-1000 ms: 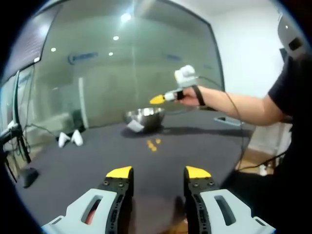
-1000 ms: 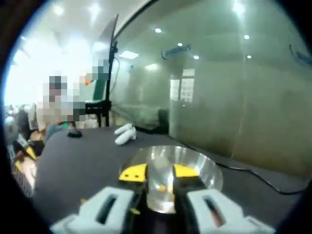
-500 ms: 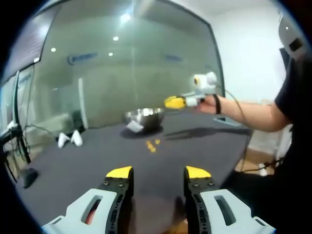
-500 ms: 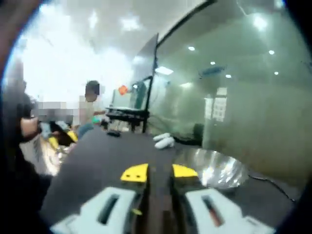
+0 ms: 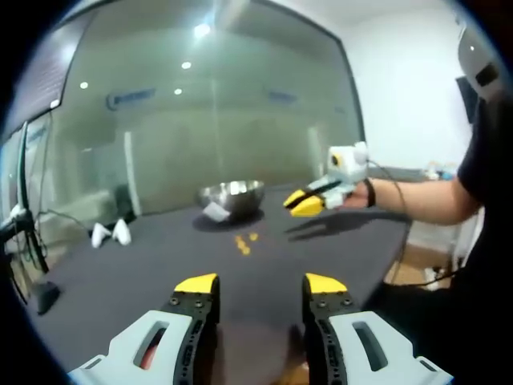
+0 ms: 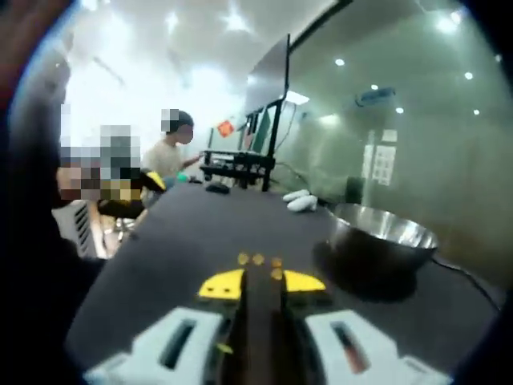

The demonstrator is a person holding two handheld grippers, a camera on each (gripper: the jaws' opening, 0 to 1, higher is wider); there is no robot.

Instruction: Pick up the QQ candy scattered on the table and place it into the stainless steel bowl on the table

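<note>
The stainless steel bowl [image 5: 231, 193] [image 6: 383, 241] stands upright on the dark table [image 5: 120, 281]. Several small yellow QQ candies [image 5: 243, 243] [image 6: 258, 260] lie loose on the table in front of it. My left gripper [image 5: 260, 285] hovers low over the near table, jaws wide open and empty, well short of the candies. My right gripper [image 6: 262, 282] points at the candies just beyond its tips, with the bowl to the right; its jaws stand a narrow gap apart with nothing between them. In the left gripper view a hand holds the right gripper [image 5: 309, 202] above the table, right of the bowl.
A white packet [image 5: 210, 211] lies against the bowl. Two white objects [image 5: 107, 234] [image 6: 298, 200] sit further along the table. A glass wall runs behind. A monitor stand [image 6: 240, 164] and a seated person [image 6: 168, 156] are at the far end. A cable [image 6: 469, 281] trails past the bowl.
The right gripper has left its place over the bowl, come down and swung round to face the loose candies. The left gripper has not moved.
</note>
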